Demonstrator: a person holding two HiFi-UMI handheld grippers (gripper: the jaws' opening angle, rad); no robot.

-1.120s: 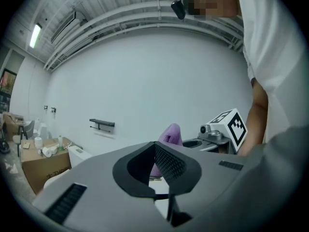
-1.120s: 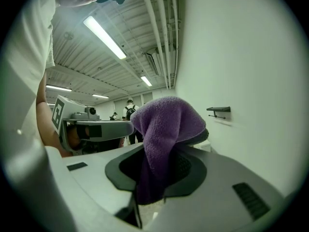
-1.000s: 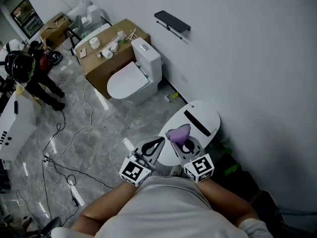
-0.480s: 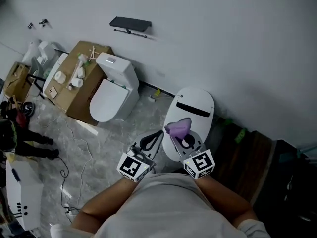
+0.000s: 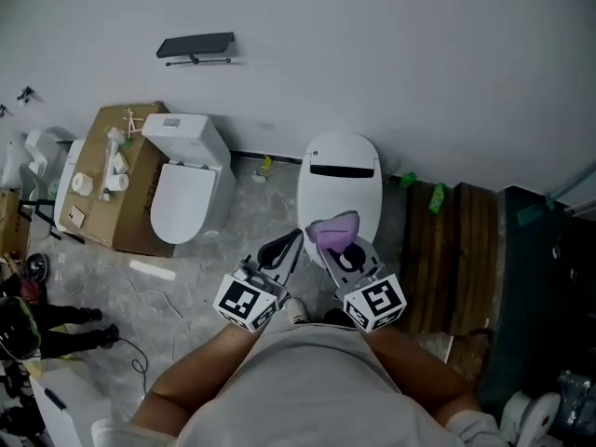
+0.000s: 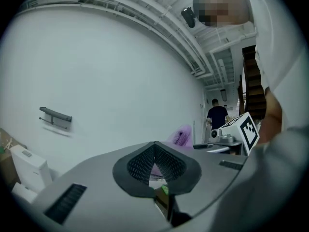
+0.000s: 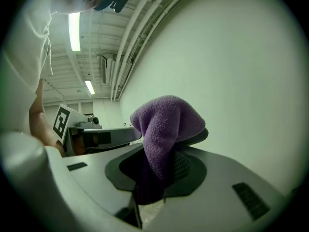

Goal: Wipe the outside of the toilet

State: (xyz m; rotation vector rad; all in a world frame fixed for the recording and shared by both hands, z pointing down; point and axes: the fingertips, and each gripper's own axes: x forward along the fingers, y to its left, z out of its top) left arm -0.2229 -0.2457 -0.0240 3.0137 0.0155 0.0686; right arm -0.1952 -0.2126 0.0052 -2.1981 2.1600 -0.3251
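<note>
A cardboard box (image 5: pixel 98 189) and a second toilet (image 5: pixel 184 189) stand well left of the toilet (image 5: pixel 341 182) in front of me. My left gripper (image 5: pixel 284 248) hangs just off that toilet's left edge, jaws pressed together on nothing. My right gripper (image 5: pixel 343 245) is clamped on the purple cloth (image 5: pixel 333 229), over the toilet's near end.

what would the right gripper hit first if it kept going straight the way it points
Likely the white wall: past the right gripper and its purple cloth, its own view shows only wall. The toilet seems below that line; depth unclear.
</note>
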